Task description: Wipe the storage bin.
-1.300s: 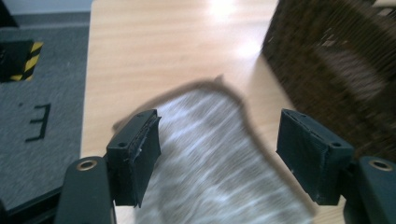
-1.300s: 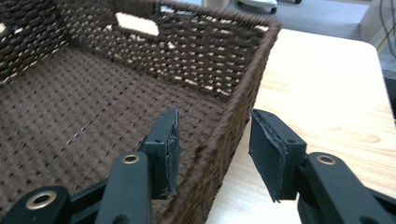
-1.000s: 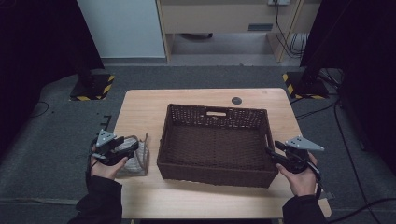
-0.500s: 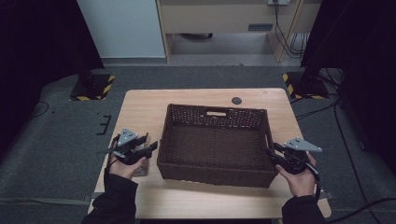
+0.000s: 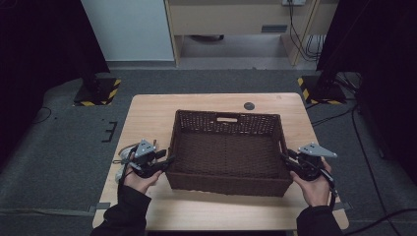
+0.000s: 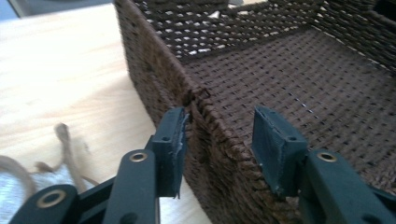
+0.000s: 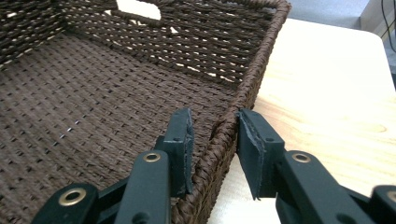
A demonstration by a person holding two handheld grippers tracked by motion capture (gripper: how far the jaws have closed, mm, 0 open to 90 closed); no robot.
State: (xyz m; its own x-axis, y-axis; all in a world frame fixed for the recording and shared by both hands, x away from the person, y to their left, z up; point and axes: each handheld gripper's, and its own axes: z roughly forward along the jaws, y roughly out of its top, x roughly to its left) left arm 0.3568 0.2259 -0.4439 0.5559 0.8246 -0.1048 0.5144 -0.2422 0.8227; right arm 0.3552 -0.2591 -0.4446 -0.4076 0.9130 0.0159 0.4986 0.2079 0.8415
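A dark brown woven basket (image 5: 226, 118) stands in the middle of the wooden table (image 5: 147, 118), with nothing inside it. My left gripper (image 5: 167, 162) straddles its left wall near the front corner. In the left gripper view the outer pad (image 6: 173, 140) touches the basket wall (image 6: 210, 140) and the inner pad stands apart from it. My right gripper (image 5: 286, 160) straddles the right wall; in the right gripper view the basket rim (image 7: 233, 112) sits between the two pads with little room left. The jaws of both grippers have just been closing on the walls.
A small grey cloth pouch with a string (image 5: 124, 158) lies on the table just left of my left hand, and its string (image 6: 70, 149) shows in the left gripper view. A black round disc (image 5: 249, 105) sits behind the basket. Bare tabletop (image 7: 327, 84) lies right of the basket.
My left gripper has moved right, from over the grey pouch to the basket's left wall, and its jaws have narrowed. The right gripper stayed at the right wall and its jaws have narrowed too.
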